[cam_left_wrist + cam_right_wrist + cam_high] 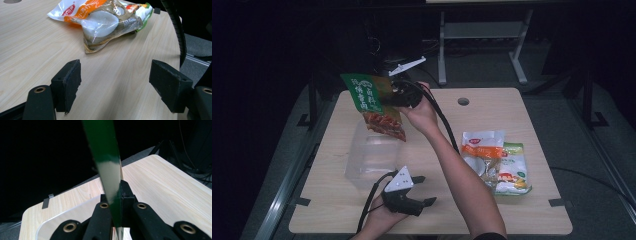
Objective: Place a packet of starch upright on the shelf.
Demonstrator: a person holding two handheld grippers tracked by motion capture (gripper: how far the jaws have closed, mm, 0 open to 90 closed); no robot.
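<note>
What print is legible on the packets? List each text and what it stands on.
Green packet held in the right claw: large white characters, too blurred to read.
Orange packet: red logo and small print, too small to read.
Green-edged packet: print too blurred to read.

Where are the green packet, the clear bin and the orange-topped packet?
green packet (371, 104), high view, its printed front
clear bin (371, 156), high view, its near wall
orange-topped packet (100, 21), left gripper view, its clear window

Right claw (394, 95) clamped; left claw (424, 190) agape
</note>
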